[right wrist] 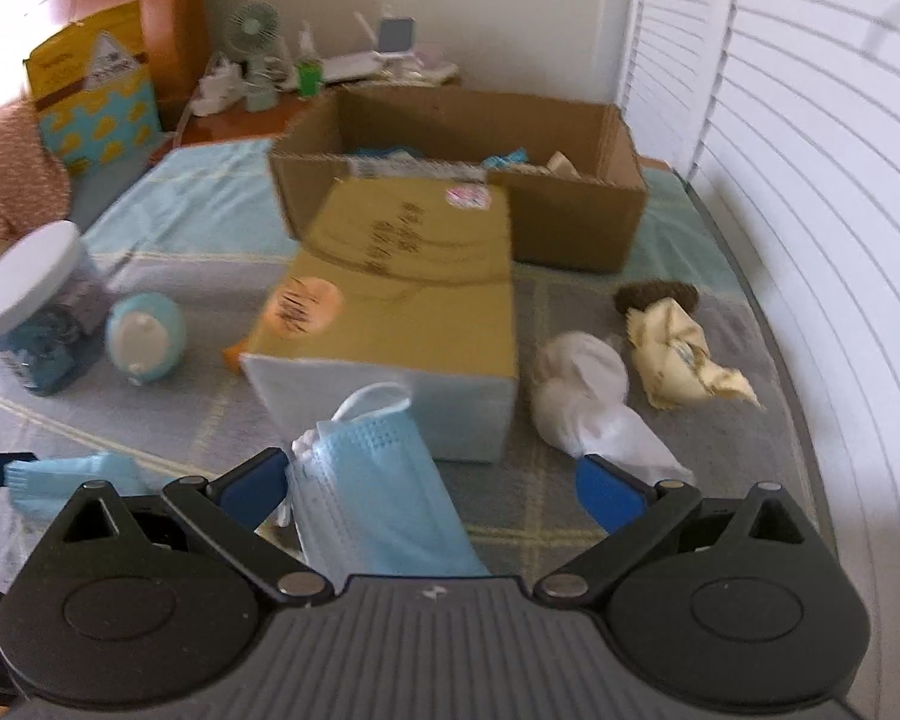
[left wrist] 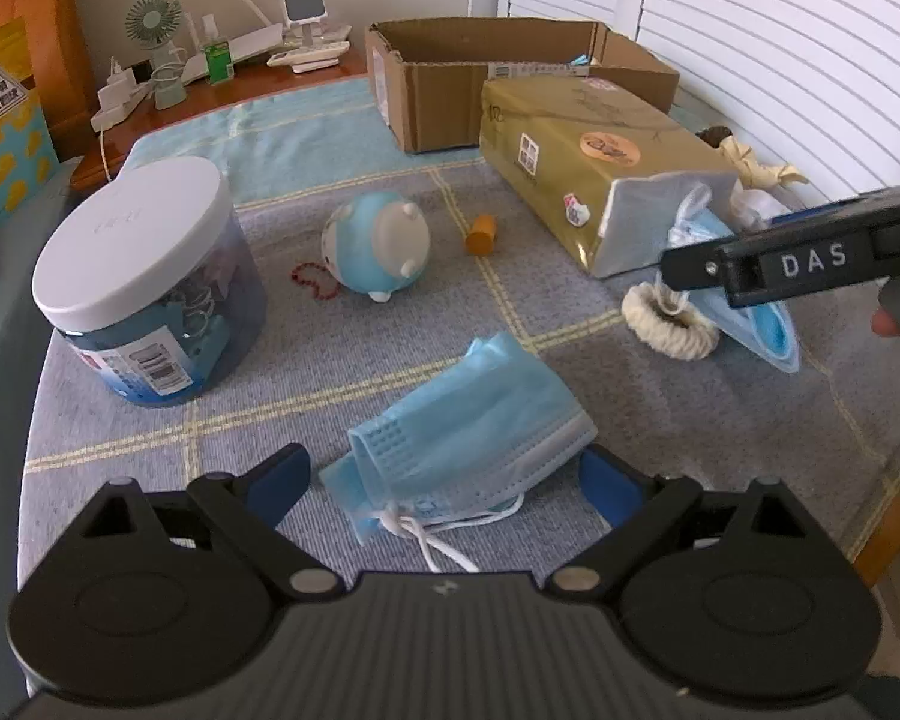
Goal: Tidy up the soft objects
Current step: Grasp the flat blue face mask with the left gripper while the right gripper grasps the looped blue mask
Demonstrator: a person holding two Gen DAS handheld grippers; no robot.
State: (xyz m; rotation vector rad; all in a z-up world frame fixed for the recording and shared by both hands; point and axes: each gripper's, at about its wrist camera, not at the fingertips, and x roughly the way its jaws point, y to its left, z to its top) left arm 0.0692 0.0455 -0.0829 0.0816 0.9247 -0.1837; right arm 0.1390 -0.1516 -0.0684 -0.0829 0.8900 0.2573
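On the far left of the checked bedspread (left wrist: 390,378) stands a clear jar (left wrist: 150,294) with a white lid, upright, blue items inside. Just right of it lies a red bead string (left wrist: 312,279), touching or nearly touching a blue-and-white round toy (left wrist: 378,246) tipped on its side. A small orange cylinder (left wrist: 480,234) sits between the toy and a gold tissue pack (left wrist: 594,168), which lies lengthwise in front of an open cardboard box (left wrist: 510,78) at the back.

Left gripper (left wrist: 444,480): jaws wide apart, blue pads either side of a crumpled blue face mask (left wrist: 468,438) that lies flat on the bedspread, white ear loops trailing toward the camera. Pads look clear of the fabric; contact cannot be confirmed.

Right of the tissue pack's near end, a cream knitted ring (left wrist: 669,324) rests on the cloth. The right gripper (right wrist: 432,489) hangs above it. In the right wrist view its jaws stand wide, and a second blue mask (right wrist: 372,492) sits between them, against the left pad only, with its ear loop up; whether it is held or merely draped there cannot be told.

Further right lie a white bundle of cloth (right wrist: 582,396), then a crumpled yellow cloth (right wrist: 678,360) touching a dark brown fuzzy thing (right wrist: 654,294). A white slatted blind (right wrist: 810,180) closes the right edge.
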